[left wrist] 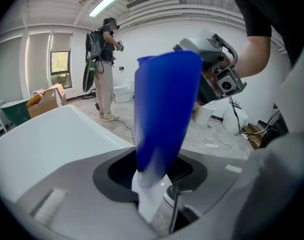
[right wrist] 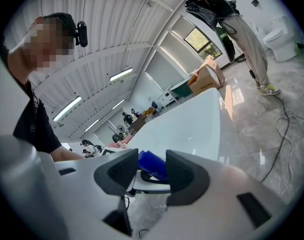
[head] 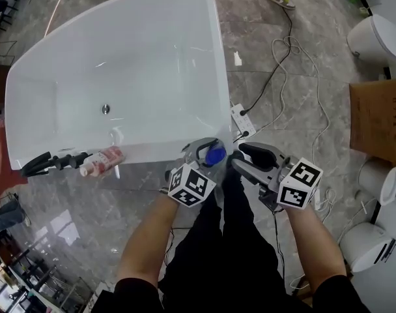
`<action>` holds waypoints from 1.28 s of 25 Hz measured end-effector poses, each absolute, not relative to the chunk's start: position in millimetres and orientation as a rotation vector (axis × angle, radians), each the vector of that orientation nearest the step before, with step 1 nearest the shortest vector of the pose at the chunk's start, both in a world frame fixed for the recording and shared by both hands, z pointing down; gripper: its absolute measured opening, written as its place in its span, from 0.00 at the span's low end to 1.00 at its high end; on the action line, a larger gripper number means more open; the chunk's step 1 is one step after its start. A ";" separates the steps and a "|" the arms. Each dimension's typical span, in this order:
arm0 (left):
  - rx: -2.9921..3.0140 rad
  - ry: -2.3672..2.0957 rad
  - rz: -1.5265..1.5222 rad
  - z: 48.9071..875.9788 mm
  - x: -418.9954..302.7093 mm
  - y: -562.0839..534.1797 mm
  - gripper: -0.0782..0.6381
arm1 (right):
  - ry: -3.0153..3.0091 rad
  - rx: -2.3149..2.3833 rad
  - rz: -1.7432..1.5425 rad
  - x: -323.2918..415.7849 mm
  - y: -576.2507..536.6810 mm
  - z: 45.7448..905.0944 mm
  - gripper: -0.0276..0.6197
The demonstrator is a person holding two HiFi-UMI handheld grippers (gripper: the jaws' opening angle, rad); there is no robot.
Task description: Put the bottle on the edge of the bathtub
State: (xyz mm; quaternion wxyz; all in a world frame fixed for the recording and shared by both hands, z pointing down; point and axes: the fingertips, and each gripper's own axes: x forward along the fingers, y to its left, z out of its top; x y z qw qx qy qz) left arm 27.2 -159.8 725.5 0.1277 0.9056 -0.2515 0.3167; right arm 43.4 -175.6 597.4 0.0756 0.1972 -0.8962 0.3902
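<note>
A bottle with a blue cap (head: 215,156) and a white body is held in front of me, just off the near right corner of the white bathtub (head: 214,77). My left gripper (head: 208,150) is shut on it. In the left gripper view the blue cap (left wrist: 164,109) rises out of the jaws with the white body wedged between them. My right gripper (head: 245,154) hangs just right of the bottle, open, with nothing between its pads. In the right gripper view the blue cap (right wrist: 151,163) shows through the gap beyond the right gripper (right wrist: 152,171).
A pink bottle (head: 103,160) lies on the tub's near edge beside a black fitting (head: 55,162). A power strip (head: 242,119) and cables cross the marble floor to the right. A cardboard box (head: 377,113) and toilets (head: 374,38) stand further right. Another person (left wrist: 104,69) stands beyond the tub.
</note>
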 end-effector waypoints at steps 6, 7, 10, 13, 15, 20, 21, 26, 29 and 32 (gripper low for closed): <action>2.609 -0.713 0.988 731.0 23.0 -155.5 0.34 | -2.650 0.642 1.184 50.2 -166.0 597.6 0.32; 2.607 -0.714 0.995 731.7 23.7 -155.1 0.34 | -2.647 0.650 1.182 51.8 -164.6 596.4 0.32; 2.591 -0.720 0.995 733.0 24.2 -156.5 0.34 | -2.642 0.678 1.175 56.0 -161.9 591.0 0.32; 2.573 -0.724 1.013 734.3 23.7 -156.5 0.34 | -2.633 0.704 1.175 61.3 -157.1 586.3 0.31; 2.564 -0.731 1.032 734.8 23.7 -156.1 0.35 | -2.623 0.718 1.177 66.0 -153.1 583.2 0.31; 2.520 -0.740 1.036 732.6 21.9 -153.2 0.37 | -2.599 0.745 1.186 74.8 -141.0 576.1 0.31; 2.509 -0.746 1.026 730.0 21.1 -152.3 0.37 | -2.596 0.741 1.184 74.8 -138.4 574.2 0.31; 2.479 -0.789 0.983 715.7 16.6 -151.9 0.37 | -2.601 0.714 1.164 69.4 -132.6 561.3 0.31; 2.469 -0.819 0.965 702.7 11.6 -153.1 0.37 | -2.610 0.692 1.159 62.7 -133.4 553.9 0.31; 2.444 -0.862 0.902 680.3 6.6 -148.5 0.39 | -2.614 0.667 1.158 58.4 -132.5 547.5 0.30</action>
